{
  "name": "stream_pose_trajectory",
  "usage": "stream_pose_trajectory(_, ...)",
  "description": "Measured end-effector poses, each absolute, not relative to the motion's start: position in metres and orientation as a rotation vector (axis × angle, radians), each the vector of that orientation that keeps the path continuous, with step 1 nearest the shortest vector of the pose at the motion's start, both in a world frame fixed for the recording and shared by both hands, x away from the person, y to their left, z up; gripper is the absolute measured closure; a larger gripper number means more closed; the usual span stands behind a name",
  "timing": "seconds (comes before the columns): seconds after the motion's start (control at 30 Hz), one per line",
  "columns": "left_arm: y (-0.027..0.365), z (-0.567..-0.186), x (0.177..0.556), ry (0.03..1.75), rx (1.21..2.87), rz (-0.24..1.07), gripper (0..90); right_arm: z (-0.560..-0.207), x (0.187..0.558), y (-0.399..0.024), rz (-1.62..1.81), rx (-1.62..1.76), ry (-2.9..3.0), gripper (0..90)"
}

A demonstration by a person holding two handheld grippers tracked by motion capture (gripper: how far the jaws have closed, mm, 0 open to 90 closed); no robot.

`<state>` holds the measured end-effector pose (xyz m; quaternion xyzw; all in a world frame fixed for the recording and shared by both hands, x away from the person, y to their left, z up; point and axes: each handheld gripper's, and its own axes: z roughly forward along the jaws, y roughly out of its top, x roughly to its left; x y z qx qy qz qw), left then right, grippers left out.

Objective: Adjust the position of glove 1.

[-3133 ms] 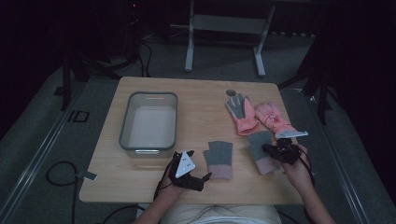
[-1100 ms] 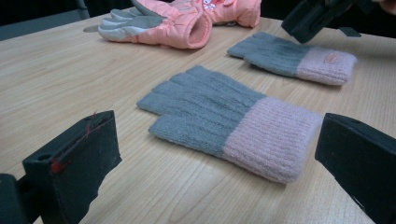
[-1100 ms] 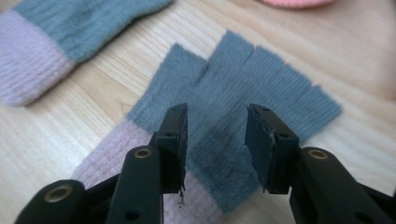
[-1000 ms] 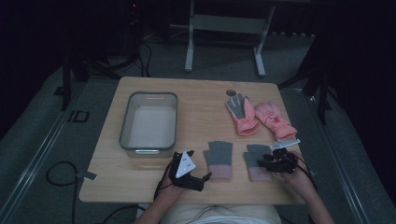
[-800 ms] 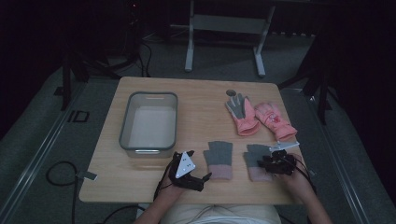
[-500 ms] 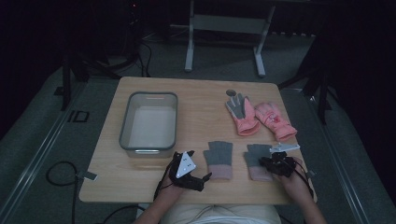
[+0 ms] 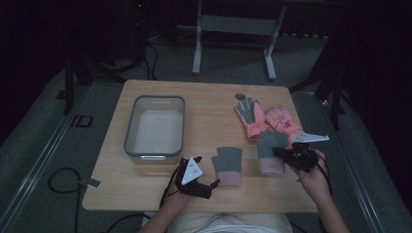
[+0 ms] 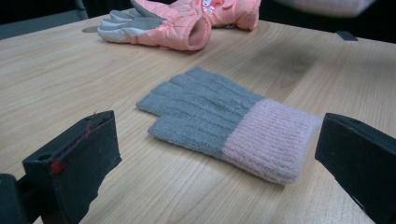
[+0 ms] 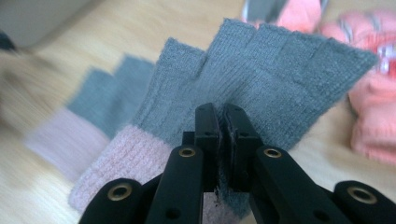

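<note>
A grey knit glove with a pink cuff [image 9: 261, 88] hangs pinched in the right gripper [image 9: 219, 123], whose jaws have just closed on it, above the table [image 7: 204, 97]. Its twin glove [image 8: 224, 121] lies flat between the left gripper's [image 7: 201, 183] wide-apart jaws.

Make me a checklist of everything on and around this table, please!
Surface: wooden table, flat.
Job's things: two grey gloves with pink cuffs; right glove pinched and lifted, left glove lying flat.
Clutter: pink padded gloves, clear bin.
Grippers: right gripper shut on the glove, having just closed; left gripper open.
Cables: one trailing on the floor.
Surroundings: dark room, metal stand.
</note>
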<state>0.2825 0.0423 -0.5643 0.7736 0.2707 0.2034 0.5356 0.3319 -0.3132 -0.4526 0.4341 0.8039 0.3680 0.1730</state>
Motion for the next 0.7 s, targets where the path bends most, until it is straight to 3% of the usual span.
stream_pose_trajectory(0.33, 0.042, -0.564, 0.282, 0.639, 1.841, 0.476, 0.0, -0.419, 0.332, -0.27, 1.151, 1.138, 2.301, 85.3)
stream_pose_trajectory(0.7, 0.041, -0.564, 0.281, 0.624, 1.844, 0.475, 0.0, -0.461, 0.338, -0.217, 1.136, 1.128, 2.425, 85.3)
